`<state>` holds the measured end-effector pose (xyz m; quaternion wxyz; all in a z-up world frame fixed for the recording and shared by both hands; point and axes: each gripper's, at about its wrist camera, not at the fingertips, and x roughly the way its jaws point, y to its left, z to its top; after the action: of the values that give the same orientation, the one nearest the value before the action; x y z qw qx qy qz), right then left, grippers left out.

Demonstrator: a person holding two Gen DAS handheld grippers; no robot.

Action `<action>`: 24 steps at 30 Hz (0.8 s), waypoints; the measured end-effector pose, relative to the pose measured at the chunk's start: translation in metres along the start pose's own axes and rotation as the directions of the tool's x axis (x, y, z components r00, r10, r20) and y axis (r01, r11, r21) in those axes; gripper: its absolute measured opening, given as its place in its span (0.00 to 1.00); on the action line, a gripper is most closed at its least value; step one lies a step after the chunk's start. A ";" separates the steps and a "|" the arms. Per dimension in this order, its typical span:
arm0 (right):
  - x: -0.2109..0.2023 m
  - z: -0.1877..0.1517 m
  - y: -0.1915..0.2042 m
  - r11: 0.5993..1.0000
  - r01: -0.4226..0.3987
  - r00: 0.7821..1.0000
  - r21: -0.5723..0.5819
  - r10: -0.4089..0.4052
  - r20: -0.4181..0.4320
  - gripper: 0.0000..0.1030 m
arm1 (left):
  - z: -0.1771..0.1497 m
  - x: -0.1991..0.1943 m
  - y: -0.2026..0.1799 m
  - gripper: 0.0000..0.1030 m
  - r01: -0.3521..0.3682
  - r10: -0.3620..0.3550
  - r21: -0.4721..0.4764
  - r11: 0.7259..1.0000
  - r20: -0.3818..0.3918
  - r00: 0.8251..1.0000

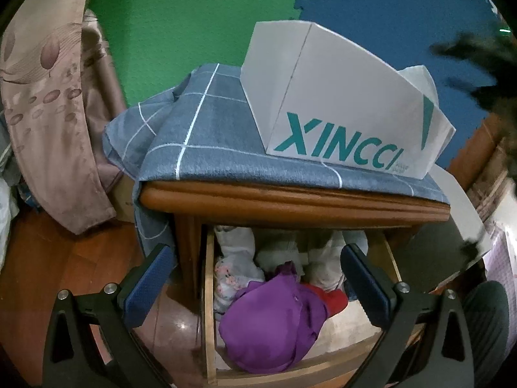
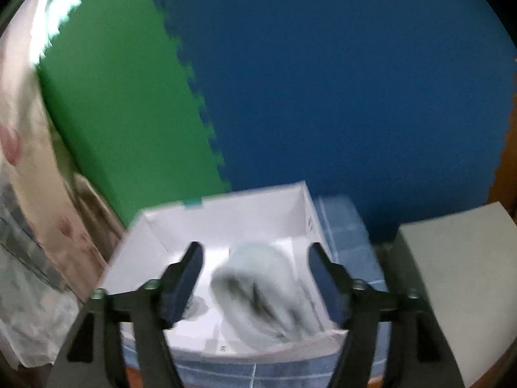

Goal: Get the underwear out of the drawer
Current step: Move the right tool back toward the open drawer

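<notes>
With both jaws wide and empty, the left gripper (image 1: pixel 258 278) could snag several garments beside the purple underwear (image 1: pixel 274 323) in the crowded drawer (image 1: pixel 208 291), while the right gripper (image 2: pixel 255 278) hangs over the white box (image 2: pixel 226 220).

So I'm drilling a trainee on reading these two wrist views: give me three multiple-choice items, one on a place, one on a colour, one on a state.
1. Where does the white box stand?
A. on the checked cloth over the cabinet top
B. inside the drawer
C. on the floor

2. What colour is the garment at the front of the open drawer?
A. yellow
B. purple
C. black

3. How does the right gripper stand?
A. shut on a garment
B. shut on the box wall
C. open, gripping nothing

Key:
1 A, the box rests on the checked cloth in the left wrist view.
2 B, the purple bundle lies nearest the camera.
3 C, its pads stand apart above the box, where a pale patterned garment lies loose.
</notes>
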<state>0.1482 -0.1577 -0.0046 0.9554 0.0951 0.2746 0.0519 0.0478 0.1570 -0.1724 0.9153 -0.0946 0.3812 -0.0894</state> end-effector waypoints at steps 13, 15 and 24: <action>-0.085 -0.173 -0.109 0.998 -0.012 0.990 0.069 0.022 -0.140 0.80 | -0.034 0.018 -0.025 0.99 0.040 -0.026 0.141 0.989 -0.101 0.995; -0.079 -0.189 -0.118 0.992 -0.026 0.981 0.125 0.049 -0.187 0.80 | -0.041 0.023 -0.030 0.99 0.059 -0.038 0.166 0.984 -0.126 0.991; -0.080 -0.194 -0.096 0.979 -0.198 0.967 0.036 0.202 -0.156 0.80 | -0.061 0.079 -0.064 0.99 0.068 0.077 0.420 0.905 -0.318 0.945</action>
<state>-0.0179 -0.2336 -0.1447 0.9195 0.1275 0.3391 0.1526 0.0533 0.0703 -0.2532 0.8378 0.1242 0.4992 -0.1827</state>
